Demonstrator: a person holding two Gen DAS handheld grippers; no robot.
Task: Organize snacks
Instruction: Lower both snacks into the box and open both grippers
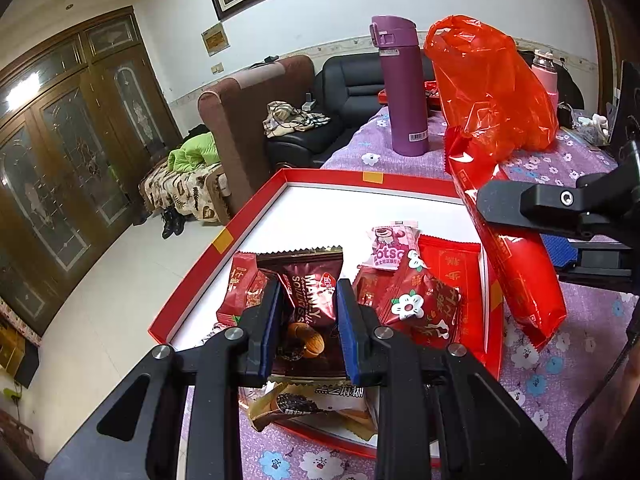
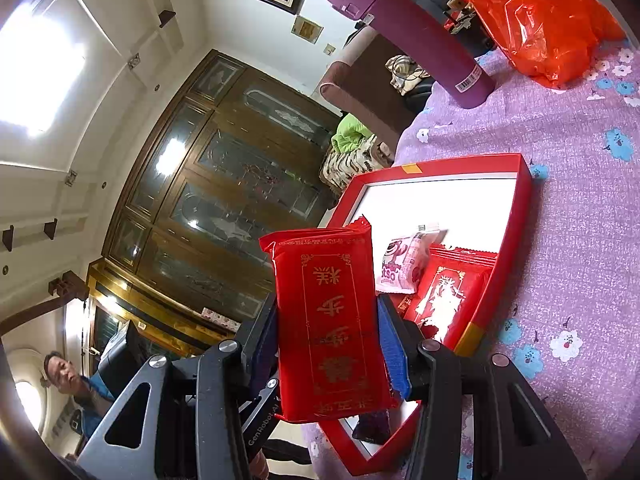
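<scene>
- A dark brown snack packet (image 1: 310, 304) is pinched between the blue pads of the left hand-held gripper (image 1: 306, 316), over the near end of the red tray (image 1: 256, 208); a gold-edged packet (image 1: 304, 404) is seen just beneath it.
- A long red packet (image 2: 332, 320) is clamped by the right hand-held gripper (image 2: 326, 344), held above the tray's edge at 3 o'clock.
- A pink packet (image 1: 390, 246) and red floral packets (image 1: 416, 304) lie inside the tray, at about 1 o'clock from the brown packet.
- A purple flask (image 1: 400, 88) and a red plastic bag (image 1: 492, 84) stand at 12 o'clock beyond the tray, on the floral-clothed worktop (image 1: 560, 360).
</scene>
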